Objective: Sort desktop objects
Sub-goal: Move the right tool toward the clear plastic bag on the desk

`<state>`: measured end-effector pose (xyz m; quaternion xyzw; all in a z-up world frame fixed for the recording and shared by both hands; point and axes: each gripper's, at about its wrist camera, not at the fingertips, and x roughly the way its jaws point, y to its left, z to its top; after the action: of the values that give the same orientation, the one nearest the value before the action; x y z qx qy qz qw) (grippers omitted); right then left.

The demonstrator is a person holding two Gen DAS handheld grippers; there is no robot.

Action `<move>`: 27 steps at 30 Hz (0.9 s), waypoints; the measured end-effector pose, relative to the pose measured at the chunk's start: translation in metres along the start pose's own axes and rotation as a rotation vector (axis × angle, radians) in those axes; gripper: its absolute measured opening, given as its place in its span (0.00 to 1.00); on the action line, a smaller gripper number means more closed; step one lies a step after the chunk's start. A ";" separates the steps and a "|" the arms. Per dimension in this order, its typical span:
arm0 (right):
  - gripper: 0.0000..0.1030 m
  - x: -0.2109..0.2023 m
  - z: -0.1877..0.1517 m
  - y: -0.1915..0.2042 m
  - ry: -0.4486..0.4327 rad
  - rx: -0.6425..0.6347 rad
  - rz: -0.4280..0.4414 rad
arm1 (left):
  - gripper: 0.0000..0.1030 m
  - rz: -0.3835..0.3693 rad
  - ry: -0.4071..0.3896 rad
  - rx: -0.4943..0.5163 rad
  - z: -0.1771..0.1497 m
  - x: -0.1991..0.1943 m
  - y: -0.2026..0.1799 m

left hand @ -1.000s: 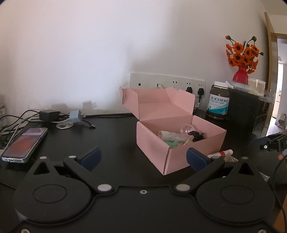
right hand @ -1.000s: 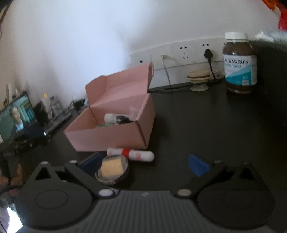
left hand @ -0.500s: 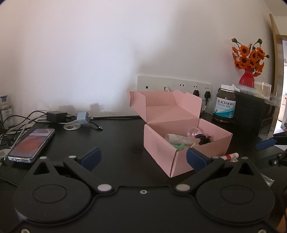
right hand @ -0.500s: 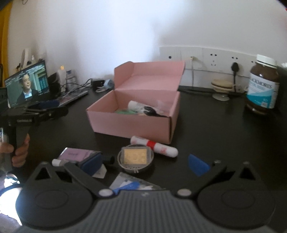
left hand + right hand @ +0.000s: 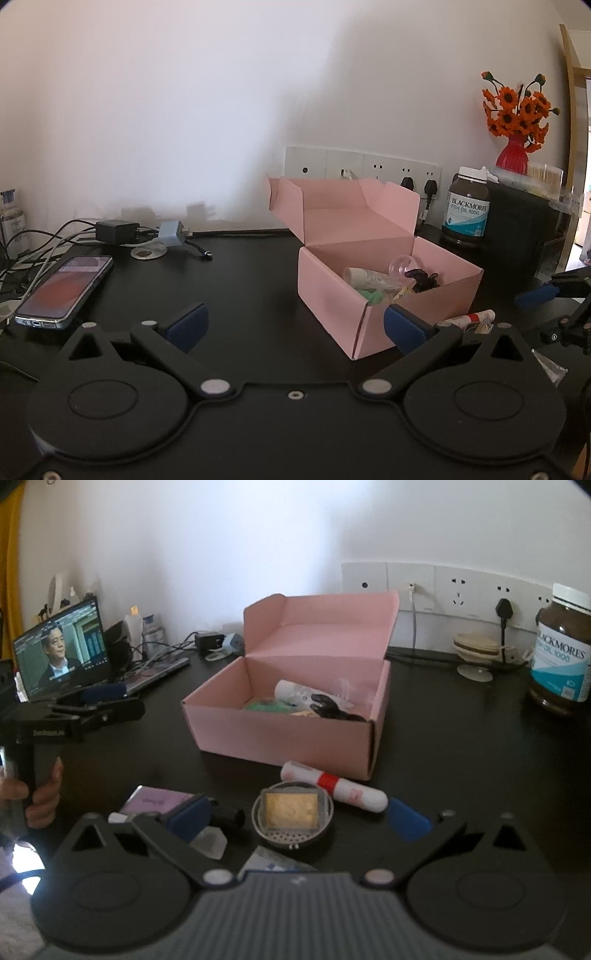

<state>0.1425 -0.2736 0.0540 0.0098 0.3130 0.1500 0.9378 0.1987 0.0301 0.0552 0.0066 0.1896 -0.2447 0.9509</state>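
Observation:
An open pink box [image 5: 288,734] stands on the black desk with a white tube, a black clip and green bits inside. In front of it lie a white tube with a red band [image 5: 332,786], a round metal tin [image 5: 291,812], a purple packet [image 5: 155,799] and a small black piece [image 5: 227,816]. My right gripper [image 5: 298,819] is open just above the tin, which sits between its blue pads. My left gripper [image 5: 294,326] is open and holds nothing, left of the pink box [image 5: 332,295]. A hand [image 5: 40,794] holds the left gripper [image 5: 92,705].
A phone [image 5: 64,291] and chargers with cables [image 5: 118,230] lie at the left. A fish oil bottle [image 5: 563,653] and a corded disc [image 5: 476,648] stand by the wall sockets [image 5: 443,587]. A laptop [image 5: 62,646] is far left. A red vase of orange flowers [image 5: 513,122] tops a dark cabinet.
My right gripper has drawn back and risen, so the tin, the purple packet and the other small items now show in front of it. The left gripper barely shifted.

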 end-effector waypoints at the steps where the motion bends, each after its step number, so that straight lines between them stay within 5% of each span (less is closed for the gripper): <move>1: 0.99 0.001 0.001 0.000 0.000 -0.001 0.002 | 1.00 0.000 0.001 -0.004 0.000 0.000 0.001; 27: 0.99 0.003 0.006 0.007 0.001 -0.010 0.019 | 1.00 -0.006 0.000 0.007 -0.001 0.000 -0.002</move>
<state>0.1467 -0.2658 0.0574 0.0082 0.3125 0.1605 0.9362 0.1978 0.0285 0.0548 0.0093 0.1887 -0.2482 0.9501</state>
